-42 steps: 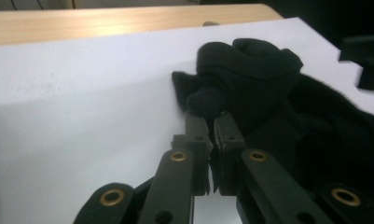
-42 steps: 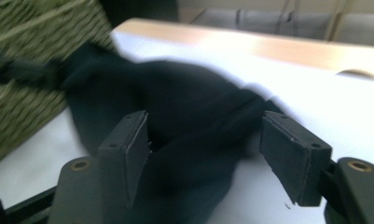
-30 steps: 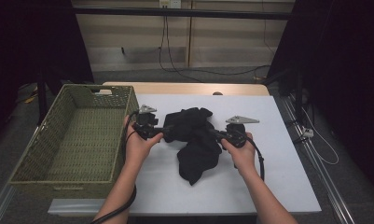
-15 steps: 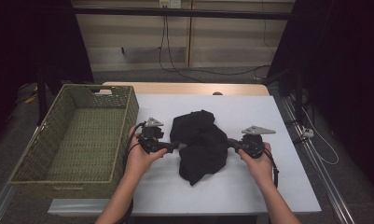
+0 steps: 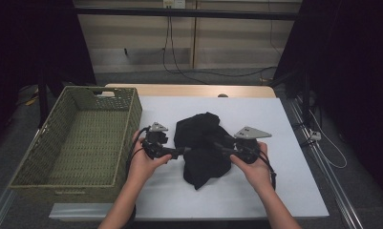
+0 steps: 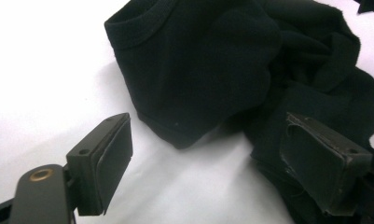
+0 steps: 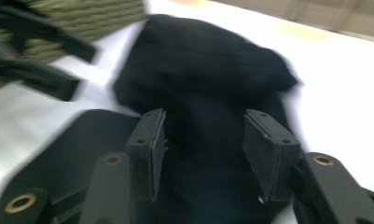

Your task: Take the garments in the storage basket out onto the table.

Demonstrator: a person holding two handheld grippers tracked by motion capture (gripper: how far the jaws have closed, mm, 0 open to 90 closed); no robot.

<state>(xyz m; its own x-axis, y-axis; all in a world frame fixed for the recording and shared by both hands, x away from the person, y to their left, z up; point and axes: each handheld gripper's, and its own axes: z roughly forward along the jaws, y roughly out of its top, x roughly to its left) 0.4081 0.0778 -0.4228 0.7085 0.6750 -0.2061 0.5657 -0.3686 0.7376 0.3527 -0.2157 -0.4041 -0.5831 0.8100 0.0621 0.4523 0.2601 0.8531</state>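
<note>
A crumpled black garment [image 5: 202, 149] lies on the white table [image 5: 284, 186], its ribbed hem [image 6: 142, 32] facing the left gripper view. My left gripper [image 5: 181, 152] sits at the garment's left edge. Its jaws have just been opening and stand wide, one pad [image 6: 111, 157] over bare table, the other [image 6: 318, 162] above cloth, gripping nothing. My right gripper [image 5: 218, 145] reaches in from the garment's right side. Its jaws have just been opening too, and the pads [image 7: 153, 145] stand apart over the cloth [image 7: 208, 93] without pressing it.
A woven green basket [image 5: 132, 119] stands on the left of the table, close to my left hand. Bare table surface lies right of the garment and in front of it. The floor behind carries cables [image 5: 179, 67].
My right gripper drew out to the right from the garment's edge, then came back left over the cloth with its jaws parted. My left hand shifted slightly toward the garment.
</note>
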